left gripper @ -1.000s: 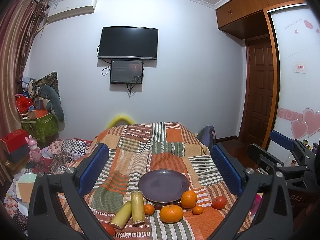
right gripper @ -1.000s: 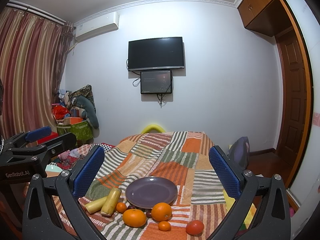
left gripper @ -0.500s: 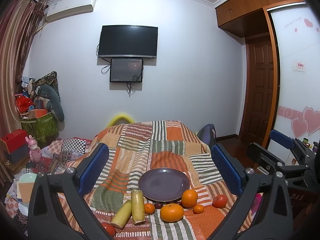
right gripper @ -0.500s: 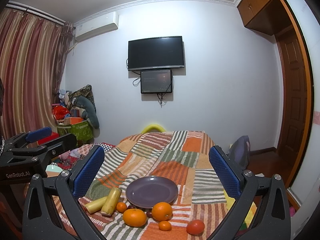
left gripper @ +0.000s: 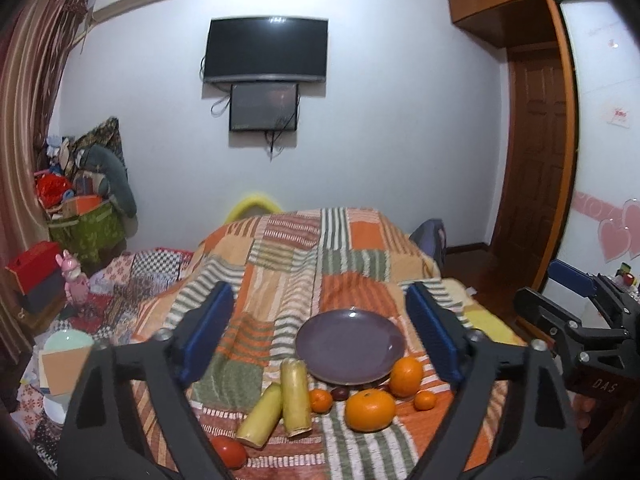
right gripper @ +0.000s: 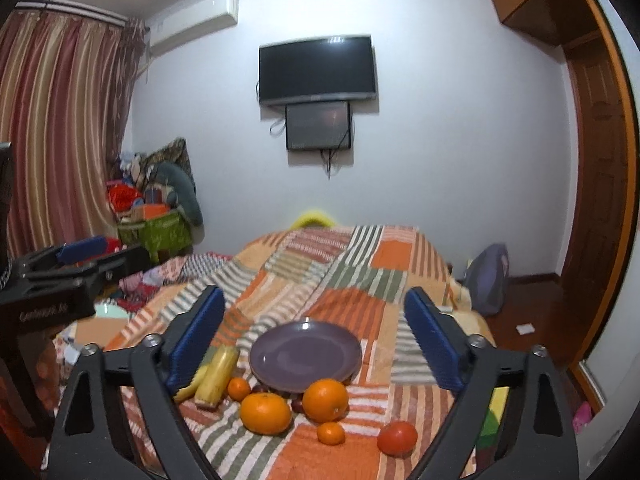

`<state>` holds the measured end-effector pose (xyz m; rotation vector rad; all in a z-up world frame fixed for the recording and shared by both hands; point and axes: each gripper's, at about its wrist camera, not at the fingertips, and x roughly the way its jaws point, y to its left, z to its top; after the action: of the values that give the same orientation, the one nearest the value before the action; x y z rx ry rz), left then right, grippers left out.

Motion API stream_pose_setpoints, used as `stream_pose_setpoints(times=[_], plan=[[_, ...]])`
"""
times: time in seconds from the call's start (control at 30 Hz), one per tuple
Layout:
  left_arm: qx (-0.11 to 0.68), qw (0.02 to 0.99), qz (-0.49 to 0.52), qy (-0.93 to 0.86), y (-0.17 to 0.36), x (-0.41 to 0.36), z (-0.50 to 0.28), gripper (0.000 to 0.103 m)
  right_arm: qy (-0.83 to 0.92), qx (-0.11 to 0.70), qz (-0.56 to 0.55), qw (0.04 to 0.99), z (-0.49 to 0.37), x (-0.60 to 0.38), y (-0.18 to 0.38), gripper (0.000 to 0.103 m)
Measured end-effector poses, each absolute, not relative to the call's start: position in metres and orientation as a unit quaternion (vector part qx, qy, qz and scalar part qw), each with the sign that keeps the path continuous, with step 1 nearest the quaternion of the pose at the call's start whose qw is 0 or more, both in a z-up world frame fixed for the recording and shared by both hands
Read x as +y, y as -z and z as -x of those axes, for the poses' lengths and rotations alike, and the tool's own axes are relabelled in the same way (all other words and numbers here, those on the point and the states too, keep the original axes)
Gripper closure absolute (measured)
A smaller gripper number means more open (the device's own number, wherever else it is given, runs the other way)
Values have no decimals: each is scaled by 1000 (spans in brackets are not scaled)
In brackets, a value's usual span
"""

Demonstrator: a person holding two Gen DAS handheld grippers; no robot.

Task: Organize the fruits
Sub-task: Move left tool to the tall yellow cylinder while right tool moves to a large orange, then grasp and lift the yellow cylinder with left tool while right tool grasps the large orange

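Observation:
A purple plate (left gripper: 350, 346) (right gripper: 306, 356) lies bare on the patchwork blanket (left gripper: 352, 240). In front of it lie two big oranges (left gripper: 370, 410) (right gripper: 325, 400), two small ones (left gripper: 425, 400), a dark little fruit (left gripper: 340, 393) and two yellow cob-like pieces (left gripper: 296, 398) (right gripper: 218, 376). One red tomato (left gripper: 229, 451) sits near left, another (right gripper: 397, 438) near right. My left gripper (left gripper: 319, 304) and right gripper (right gripper: 314, 304) hover side by side above the near fruit. Both have jaws closing and nothing between them.
A blanket-covered table or bed runs toward the far wall with two screens (left gripper: 266, 50). Cluttered boxes and toys (left gripper: 80, 220) fill the left floor. A wooden door (left gripper: 536, 168) and a blue bag (right gripper: 490, 280) stand at the right.
Both grippers' blue fingers have drawn closer together. Both views have dipped and come nearer the fruit. The fruit and plate have not moved.

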<state>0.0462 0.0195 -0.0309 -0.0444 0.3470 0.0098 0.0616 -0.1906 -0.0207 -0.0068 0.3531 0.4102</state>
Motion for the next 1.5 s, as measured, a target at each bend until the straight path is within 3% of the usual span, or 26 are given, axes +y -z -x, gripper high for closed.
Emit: stream_pose_setpoints(times=[0.2,0.77,0.93,1.1,1.5], plan=[[221,974,40,-20,55,40,-76,21,-213,223,6,951,-78,-189,41,32],[386,918,75,-44,157,87,-147,27,-214,355,26,910,-131,-180,107,33],[409,909,73,-26,175,77,-160,28,-222,382,27,896,-139,-177,125,36],[427,902,59,-10,189,65,-173,35,-228,406,23,885,-148,-176,139,41],[447,893,55,1,212,56,-202,46,-232,452,13,861,-166,-172,165,39]])
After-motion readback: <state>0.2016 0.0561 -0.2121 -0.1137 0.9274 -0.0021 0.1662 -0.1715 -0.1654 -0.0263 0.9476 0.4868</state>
